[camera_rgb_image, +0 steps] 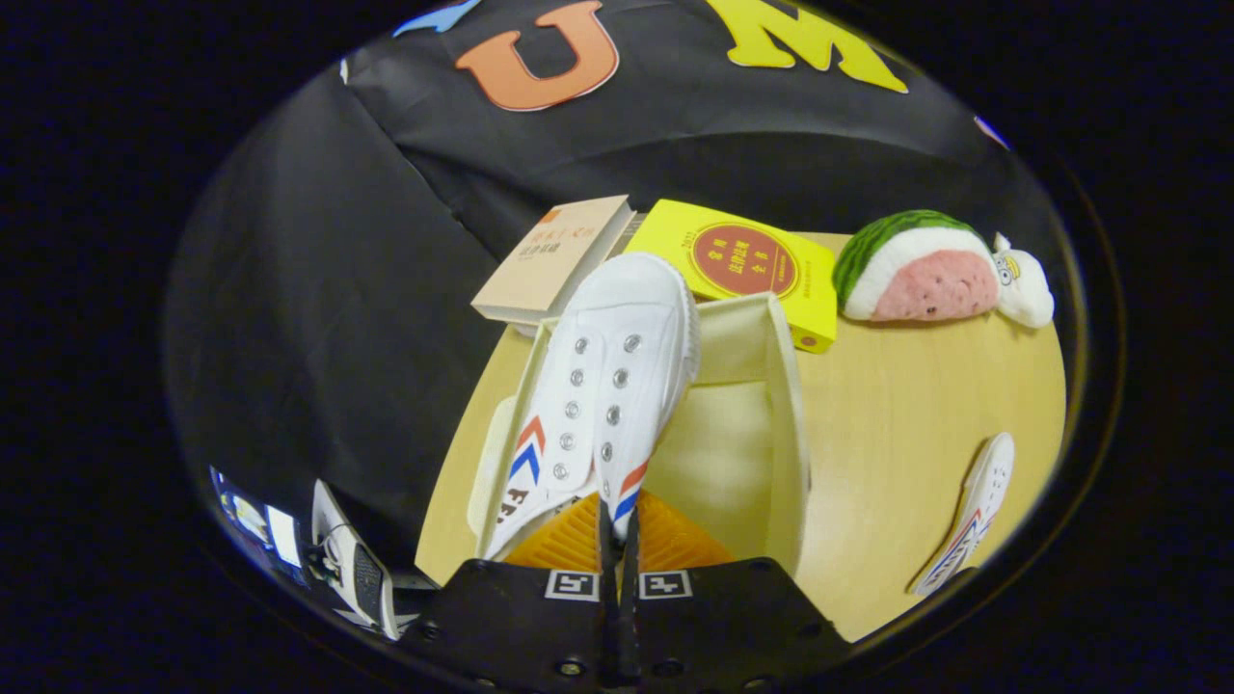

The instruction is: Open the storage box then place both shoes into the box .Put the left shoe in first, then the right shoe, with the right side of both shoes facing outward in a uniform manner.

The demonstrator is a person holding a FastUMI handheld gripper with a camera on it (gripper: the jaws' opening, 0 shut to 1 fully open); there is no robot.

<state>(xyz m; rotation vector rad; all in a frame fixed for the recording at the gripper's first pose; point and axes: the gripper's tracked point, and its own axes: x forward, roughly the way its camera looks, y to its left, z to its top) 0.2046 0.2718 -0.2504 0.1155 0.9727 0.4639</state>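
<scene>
At bottom centre the gripper [618, 540] is clamped on a white sneaker's [603, 395] collar, holding it over the open storage box [786, 424]. The second sneaker [974, 511] lies lower right on the worktop [906, 424].

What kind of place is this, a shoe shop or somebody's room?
Probably neither: it looks like a staged test booth. A black cloth wall backs a small wooden table with books, a watermelon plush, and an open storage box. The gripper jaws pinch a white shoe over it.
</scene>
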